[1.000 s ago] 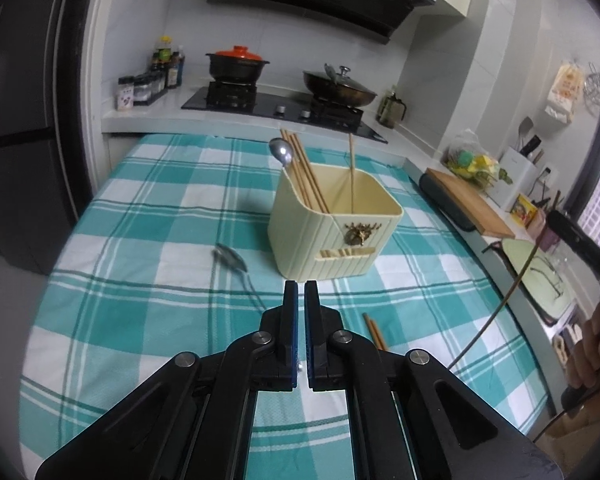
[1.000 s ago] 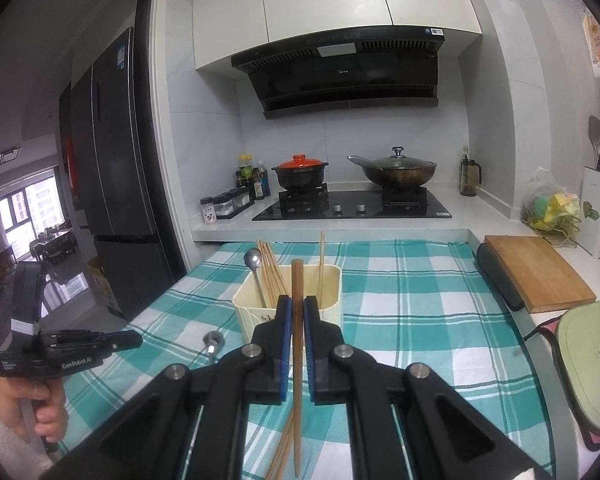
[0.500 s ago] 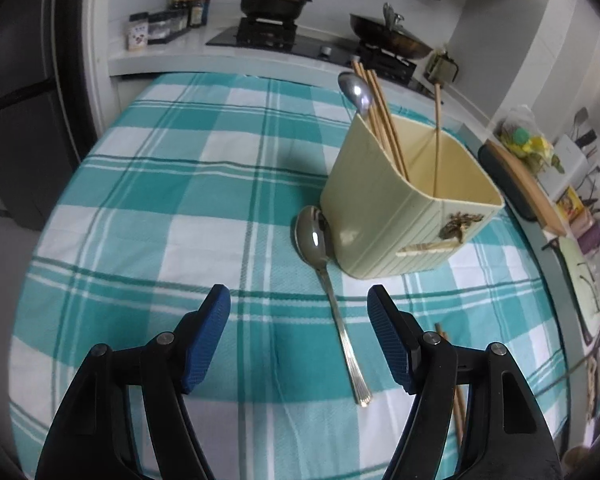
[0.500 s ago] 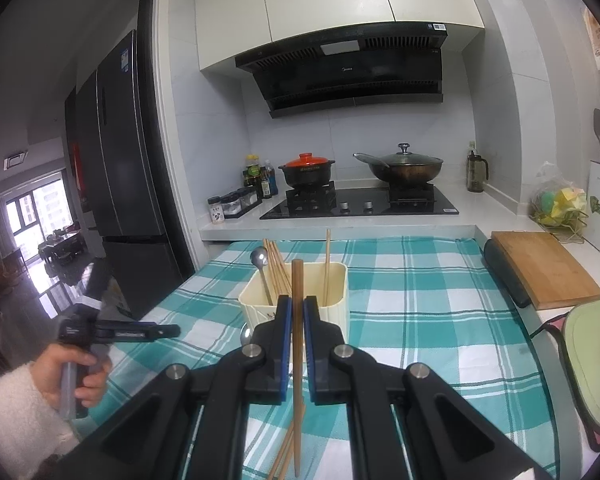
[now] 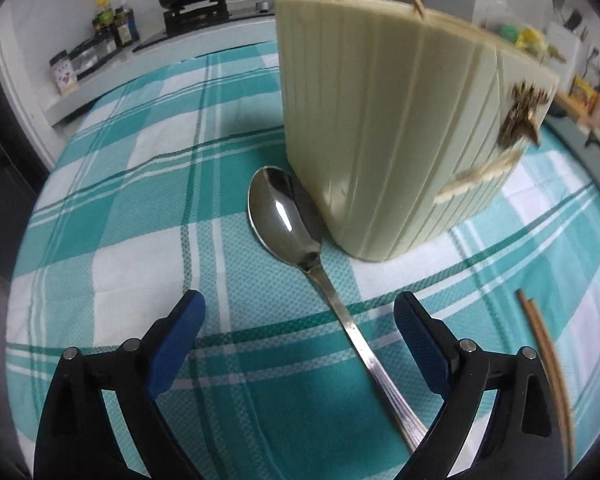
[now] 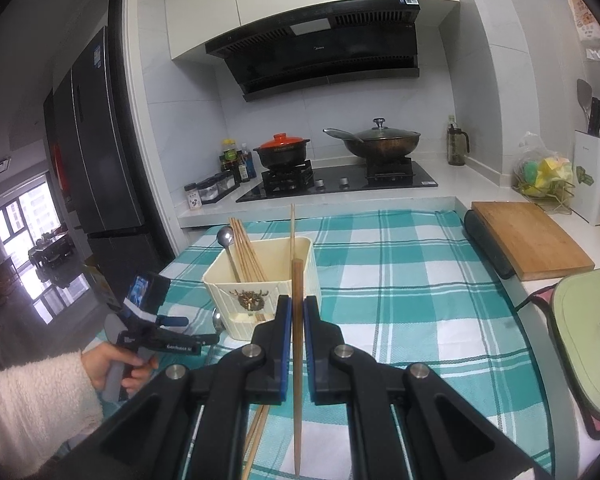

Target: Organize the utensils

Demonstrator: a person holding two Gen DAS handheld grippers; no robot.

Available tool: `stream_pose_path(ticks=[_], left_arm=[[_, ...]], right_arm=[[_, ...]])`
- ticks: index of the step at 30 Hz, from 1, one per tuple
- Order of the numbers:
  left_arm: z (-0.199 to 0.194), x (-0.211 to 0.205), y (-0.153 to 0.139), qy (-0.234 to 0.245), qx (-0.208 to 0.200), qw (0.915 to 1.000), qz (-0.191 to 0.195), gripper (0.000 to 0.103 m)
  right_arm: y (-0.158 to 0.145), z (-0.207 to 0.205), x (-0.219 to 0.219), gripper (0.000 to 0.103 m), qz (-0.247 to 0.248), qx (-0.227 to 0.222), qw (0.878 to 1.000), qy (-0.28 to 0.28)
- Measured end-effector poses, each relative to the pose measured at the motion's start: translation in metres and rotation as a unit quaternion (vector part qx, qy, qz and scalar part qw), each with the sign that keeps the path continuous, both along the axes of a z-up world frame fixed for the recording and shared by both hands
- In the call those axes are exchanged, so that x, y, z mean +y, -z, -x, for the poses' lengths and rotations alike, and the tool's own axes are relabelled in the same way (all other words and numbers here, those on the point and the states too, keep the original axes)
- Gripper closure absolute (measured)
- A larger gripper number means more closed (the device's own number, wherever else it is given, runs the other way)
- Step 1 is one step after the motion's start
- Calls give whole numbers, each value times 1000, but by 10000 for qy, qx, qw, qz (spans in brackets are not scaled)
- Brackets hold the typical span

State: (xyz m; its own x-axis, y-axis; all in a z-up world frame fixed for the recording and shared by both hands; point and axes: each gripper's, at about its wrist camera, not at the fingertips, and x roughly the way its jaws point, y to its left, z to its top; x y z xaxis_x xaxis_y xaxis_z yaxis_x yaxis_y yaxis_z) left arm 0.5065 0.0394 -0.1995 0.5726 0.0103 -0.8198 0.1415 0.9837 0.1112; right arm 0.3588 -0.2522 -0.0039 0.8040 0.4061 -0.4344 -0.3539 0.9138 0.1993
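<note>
A steel spoon (image 5: 286, 216) lies on the teal checked cloth (image 5: 120, 208), its bowl against the foot of the cream utensil holder (image 5: 380, 120). My left gripper (image 5: 300, 308) hangs low over the cloth with its jaws opening wide; the spoon's handle runs between the blue pads (image 5: 180, 332), untouched. In the right wrist view my right gripper (image 6: 297, 305) is shut on one wooden chopstick (image 6: 297, 276), held upright in front of the holder (image 6: 260, 280). That holder carries a spoon and several chopsticks. The left gripper (image 6: 200, 330) shows there in a hand with a white fleecy sleeve.
Loose chopsticks (image 5: 540, 344) lie on the cloth right of the spoon, and a pair (image 6: 256, 436) shows beneath my right gripper. A wooden chopping board (image 6: 528, 236) and a green mat (image 6: 588, 340) border the right side. Stove, pots and spice jars line the back counter.
My left gripper went from shut to wide open and dropped down and forward, close over the spoon beside the holder. The right gripper kept its chopstick and shifted only slightly.
</note>
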Motion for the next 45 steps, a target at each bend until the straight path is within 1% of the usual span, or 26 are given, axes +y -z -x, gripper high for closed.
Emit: stream_pose_path(ticks=[1, 2, 3, 4, 5, 6, 7, 8, 13, 16, 19, 20, 21, 22, 23, 24, 26, 30, 31, 32, 33, 34, 36, 39, 41, 45], left_arm=[[2, -5, 4, -100, -10, 9996, -252, 12], [7, -5, 2, -194, -110, 9997, -119, 22], [12, -2, 2, -227, -10, 9994, 256, 51], [17, 1, 0, -300, 24, 9981, 546, 73], [23, -3, 0, -295, 1, 9986, 438, 86], [31, -9, 0, -226, -79, 9995, 215, 95], [40, -13, 1, -192, -152, 9997, 58, 96], [47, -14, 1, -206, -196, 9996, 37, 97], [91, 2, 0, -441, -89, 9978, 479, 99], [126, 7, 0, -413, 14, 9978, 518, 98], [141, 10, -5, -316, 215, 9979, 515, 95], [141, 12, -9, -295, 249, 9976, 577, 87], [139, 15, -13, -248, 276, 9971, 662, 64], [135, 17, -17, -199, 290, 9967, 731, 32], [128, 18, -20, -165, 291, 9966, 755, 21], [121, 18, -23, -143, 219, 9971, 717, 15], [100, 15, -23, -79, 112, 9986, 514, 16], [60, 9, -6, -92, 370, 9990, 252, 18], [54, 8, 0, -69, 459, 9987, 214, 26], [52, 8, 4, -18, 469, 9985, 296, 29], [53, 9, 2, 12, 374, 9983, 452, 49], [54, 10, 0, 32, 311, 9983, 501, 61], [56, 12, -2, -50, 275, 9980, 562, 61], [70, 19, -12, -181, 76, 9975, 676, 62], [84, 23, -29, -187, -155, 9964, 807, 62], [119, 32, -79, -167, -736, 9914, 1066, 62]], right_arm=[[1, -2, 1, 97, -7, 5, 10000, -13], [1, -4, 3, 97, -13, 5, 10000, -29], [2, -6, 5, 97, -26, 9, 10000, -49], [2, -6, 7, 97, -45, 14, 10000, -75], [2, -7, 9, 97, -63, 12, 9999, -98], [2, -7, 10, 97, -76, 3, 9999, -116], [2, -6, 11, 97, -89, -7, 9999, -130], [1, -5, 12, 97, -110, -14, 9998, -137], [-1, 4, 12, 97, -200, -51, 9997, -146], [-2, 11, 11, 97, -192, -66, 9997, -168], [-4, 17, 10, 97, -187, -72, 9996, -187], [-4, 18, 10, 97, -172, -81, 9996, -190], [-4, 19, 11, 97, -155, -89, 9996, -196], [-4, 20, 12, 97, -147, -87, 9996, -203], [-4, 20, 13, 97, -150, -81, 9996, -210], [-4, 21, 14, 97, -161, -74, 9996, -223], [-4, 21, 17, 97, -170, -75, 9995, -250], [-5, 22, 23, 97, -202, -97, 9993, -296], [-6, 22, 25, 97, -200, -105, 9993, -300], [-7, 22, 26, 97, -197, -109, 9993, -301], [-8, 21, 26, 97, -198, -111, 9993, -303], [-9, 22, 26, 97, -195, -117, 9993, -306], [-10, 22, 28, 97, -165, -135, 9993, -308], [-10, 19, 30, 97, -140, -121, 9993, -316], [-11, 19, 32, 97, -133, -131, 9993, -326], [-15, 19, 34, 97, -99, -182, 9992, -332]])
